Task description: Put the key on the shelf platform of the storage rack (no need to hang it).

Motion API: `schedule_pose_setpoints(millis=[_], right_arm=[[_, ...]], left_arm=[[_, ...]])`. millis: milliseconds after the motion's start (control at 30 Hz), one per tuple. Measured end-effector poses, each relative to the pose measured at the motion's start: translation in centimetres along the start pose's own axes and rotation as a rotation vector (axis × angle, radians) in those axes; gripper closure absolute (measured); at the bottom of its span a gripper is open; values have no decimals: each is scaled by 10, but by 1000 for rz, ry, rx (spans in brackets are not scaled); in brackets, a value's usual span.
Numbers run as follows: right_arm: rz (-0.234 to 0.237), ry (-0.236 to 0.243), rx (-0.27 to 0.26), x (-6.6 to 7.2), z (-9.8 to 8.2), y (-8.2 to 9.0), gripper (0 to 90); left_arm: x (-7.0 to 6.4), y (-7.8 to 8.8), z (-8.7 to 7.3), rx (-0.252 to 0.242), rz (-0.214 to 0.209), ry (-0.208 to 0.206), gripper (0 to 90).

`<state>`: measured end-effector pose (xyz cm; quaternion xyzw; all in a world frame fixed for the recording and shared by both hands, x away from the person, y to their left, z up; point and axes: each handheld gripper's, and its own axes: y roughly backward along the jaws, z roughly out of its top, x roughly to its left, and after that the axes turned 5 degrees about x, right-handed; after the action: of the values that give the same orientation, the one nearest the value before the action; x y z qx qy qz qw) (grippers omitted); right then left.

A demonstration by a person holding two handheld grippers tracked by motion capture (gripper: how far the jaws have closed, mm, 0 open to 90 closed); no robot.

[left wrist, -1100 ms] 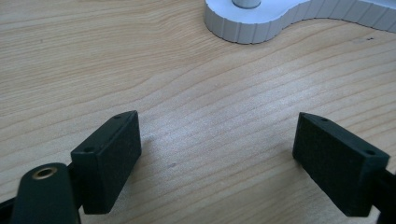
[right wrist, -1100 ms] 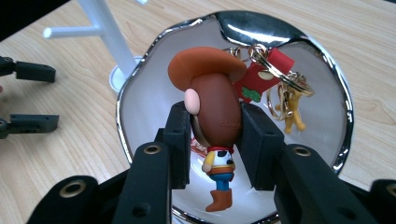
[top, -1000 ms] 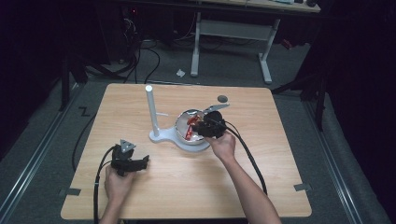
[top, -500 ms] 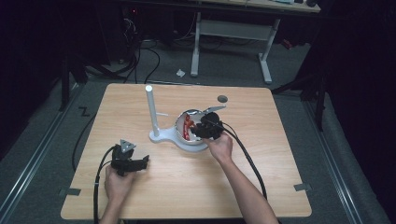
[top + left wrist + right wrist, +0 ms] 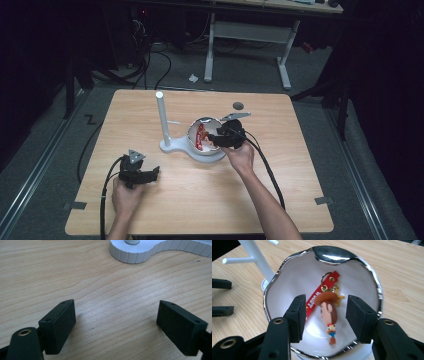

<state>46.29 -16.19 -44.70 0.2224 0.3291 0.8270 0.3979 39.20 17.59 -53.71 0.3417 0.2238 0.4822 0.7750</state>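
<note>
A cowboy-figure keychain with a red strap lies in a white bowl with a silver rim. In the high view the bowl sits on a white stand next to an upright post. My right gripper hovers over the bowl. Its jaws have just been opening, and the keychain lies between and below the pads, untouched by them. My left gripper rests on the table at the front left, open and empty, facing the stand's base.
A small grey disc lies on the wooden table behind the bowl. A thin peg sticks out sideways from the post. Cables trail from both grippers toward the table's front edge. Dark floor and desk legs surround the table.
The right hand has shifted slightly at the bowl, and the red keychain now lies loose inside it. The left hand and its gripper have stayed put.
</note>
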Motion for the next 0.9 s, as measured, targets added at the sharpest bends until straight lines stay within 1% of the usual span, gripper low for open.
schedule_pose_setpoints(millis=[233, 533, 633, 733, 900], right_arm=[[-14, 2, -41, -4, 1, 19, 502], [-16, -16, -47, -11, -2, 32, 495], [-17, -23, -69, -13, -4, 38, 491], [-16, -32, -80, -16, -8, 42, 485], [-29, -54, -75, -24, -13, 53, 476]], left_arm=[[0, 0, 0, -2, 0, 3, 162], [0, 0, 0, -2, 0, 2, 162], [0, 0, 0, -1, 0, 1, 162], [0, 0, 0, -1, 0, 2, 162], [0, 0, 0, -2, 0, 2, 162]])
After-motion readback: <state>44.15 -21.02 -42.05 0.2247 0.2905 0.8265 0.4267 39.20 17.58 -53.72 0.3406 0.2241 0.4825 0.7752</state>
